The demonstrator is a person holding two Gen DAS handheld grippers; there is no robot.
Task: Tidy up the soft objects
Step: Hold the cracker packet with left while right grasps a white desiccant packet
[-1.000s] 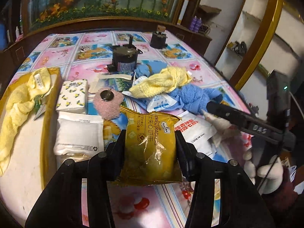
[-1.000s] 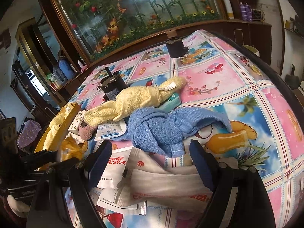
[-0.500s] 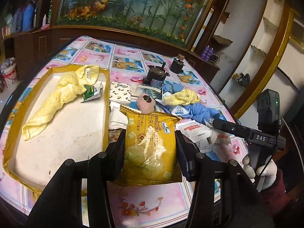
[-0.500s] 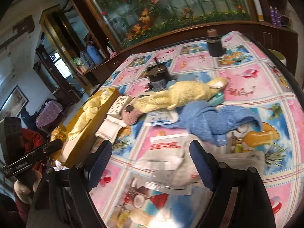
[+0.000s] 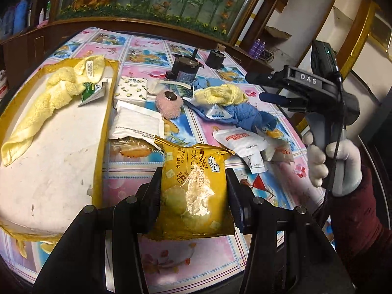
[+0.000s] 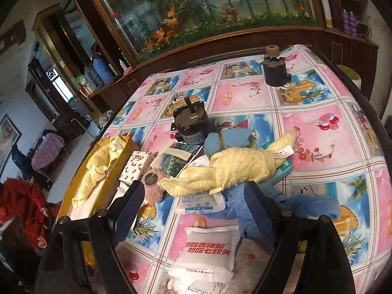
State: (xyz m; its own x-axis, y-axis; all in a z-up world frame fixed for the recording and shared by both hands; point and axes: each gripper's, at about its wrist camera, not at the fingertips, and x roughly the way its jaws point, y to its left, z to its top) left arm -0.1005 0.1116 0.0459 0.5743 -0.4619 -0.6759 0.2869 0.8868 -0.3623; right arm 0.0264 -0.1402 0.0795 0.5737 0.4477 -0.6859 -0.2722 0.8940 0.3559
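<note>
Left wrist view: the left gripper [image 5: 193, 191] is closed on a yellow cracker packet [image 5: 194, 191], one finger pressed against each side, the packet held upright above the near edge of the table [image 5: 215, 252]; just to its left lies a gold-rimmed tray [image 5: 104, 132] with a yellow towel [image 5: 46, 103] and a small green-and-white sachet [image 5: 91, 93] resting inside it; beside the tray's right rim sit a lemon-print tissue pack [image 5: 131, 90], a white pouch [image 5: 137, 122] and a pink plush toy [image 5: 169, 104]; farther right a second yellow towel [image 5: 220, 94] lies on a blue towel [image 5: 247, 115], with white sachets [image 5: 240, 142] near them; the right gripper [image 5: 267, 85] shows at the right edge, held in a white-gloved hand [image 5: 333, 161]. Right wrist view: the right gripper [image 6: 193, 210] is wide open and holds nothing, its fingers [image 6: 127, 208] hovering over the pile of the second yellow towel [image 6: 232, 169], the blue towel [image 6: 306, 205] and a white sachet with red print [image 6: 208, 247]; two dark motors [image 6: 191, 125] stand behind the pile, well apart from each other.
</note>
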